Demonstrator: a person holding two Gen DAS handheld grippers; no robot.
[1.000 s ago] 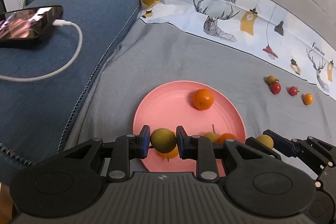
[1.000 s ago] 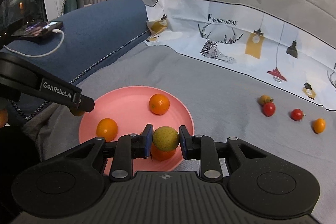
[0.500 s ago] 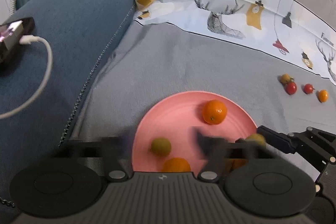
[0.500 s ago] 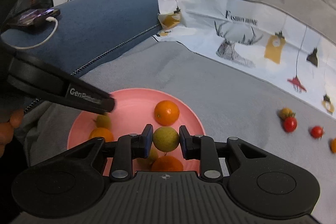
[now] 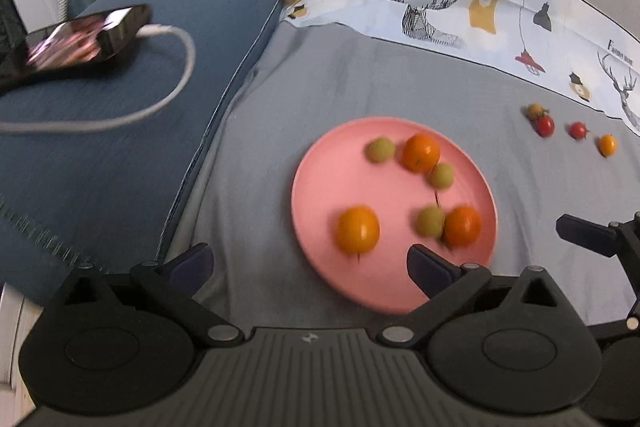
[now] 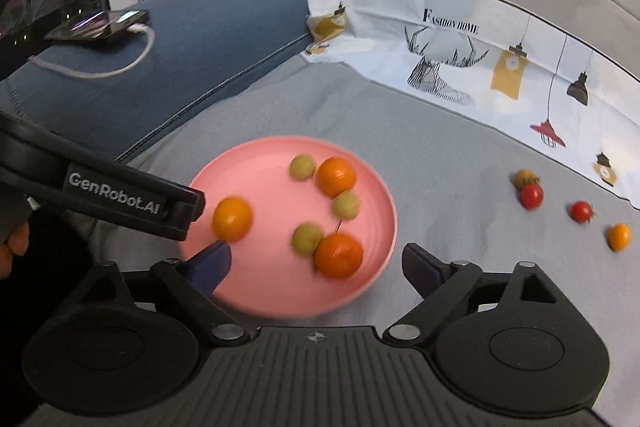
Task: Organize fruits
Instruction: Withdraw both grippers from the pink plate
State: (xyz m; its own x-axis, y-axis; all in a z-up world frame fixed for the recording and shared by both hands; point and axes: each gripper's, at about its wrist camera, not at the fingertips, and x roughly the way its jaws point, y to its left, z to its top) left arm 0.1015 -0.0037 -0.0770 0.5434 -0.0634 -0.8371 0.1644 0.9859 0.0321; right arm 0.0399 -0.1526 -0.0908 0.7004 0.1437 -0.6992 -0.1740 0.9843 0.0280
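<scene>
Both the left gripper (image 5: 308, 267) and the right gripper (image 6: 316, 263) hover with jaws opening and nothing between them, because the fruits (three oranges, three green ones) lie loose on the pink plate (image 5: 320, 167), while small tomatoes (image 6: 531, 195) wait well apart on the grey cloth (image 6: 440, 155).

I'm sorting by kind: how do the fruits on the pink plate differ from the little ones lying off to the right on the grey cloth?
The plate fruits are three oranges and three dull green ones, grouped on the pink plate. The cloth fruits look smaller and are glossier, two of them red, and lie in a loose row on the grey cloth, with none green. Both groups are round and include orange ones, and neither gripper holds any.
</scene>
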